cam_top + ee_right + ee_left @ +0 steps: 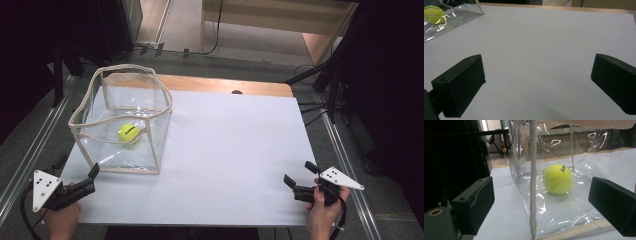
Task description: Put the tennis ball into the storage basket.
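Both hand-held grippers, left (80,181) and right (300,181), gape empty. Ahead of left: floppy clear bag (584,202), light ball (558,179) inside; grab trim.

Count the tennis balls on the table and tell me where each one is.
1. The tennis ball lies on the floor of the clear bag at the table's left side. No hiding spots apparent.

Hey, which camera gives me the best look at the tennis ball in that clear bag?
The left gripper view: the tennis ball is large, sharp, its dark print visible, seen through the clear bag wall. The high view shows it small, on the bag's floor. The right gripper view catches it at the top left corner, cut by the frame.
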The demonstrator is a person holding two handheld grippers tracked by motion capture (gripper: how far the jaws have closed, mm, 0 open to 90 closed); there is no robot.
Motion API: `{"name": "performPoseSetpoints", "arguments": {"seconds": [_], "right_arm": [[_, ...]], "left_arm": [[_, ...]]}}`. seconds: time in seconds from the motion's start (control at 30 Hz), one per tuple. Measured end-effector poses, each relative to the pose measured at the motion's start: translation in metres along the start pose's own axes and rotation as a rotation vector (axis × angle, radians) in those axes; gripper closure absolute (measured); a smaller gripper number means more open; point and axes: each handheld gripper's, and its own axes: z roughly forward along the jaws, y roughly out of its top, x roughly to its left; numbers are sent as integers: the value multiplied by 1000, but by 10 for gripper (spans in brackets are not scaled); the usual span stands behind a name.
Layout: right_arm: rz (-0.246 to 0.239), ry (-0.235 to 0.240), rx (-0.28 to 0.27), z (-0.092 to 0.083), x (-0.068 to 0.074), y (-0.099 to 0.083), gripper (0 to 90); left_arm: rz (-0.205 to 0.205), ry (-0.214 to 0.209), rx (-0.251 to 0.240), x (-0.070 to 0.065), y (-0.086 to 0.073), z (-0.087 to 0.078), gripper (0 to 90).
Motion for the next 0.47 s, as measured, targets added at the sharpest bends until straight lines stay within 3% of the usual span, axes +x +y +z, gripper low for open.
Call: {"name": "performPoseSetpoints", "arguments": {"seconds": [0.17, 0.47], "right_arm": [[46, -89, -34, -4, -1, -3, 0], [31, -82, -39, -3, 1, -4, 0]], "left_arm": [[-9, 0, -1, 0, 0, 0, 69], [-10, -2, -3, 1, 0, 0, 69]]}}
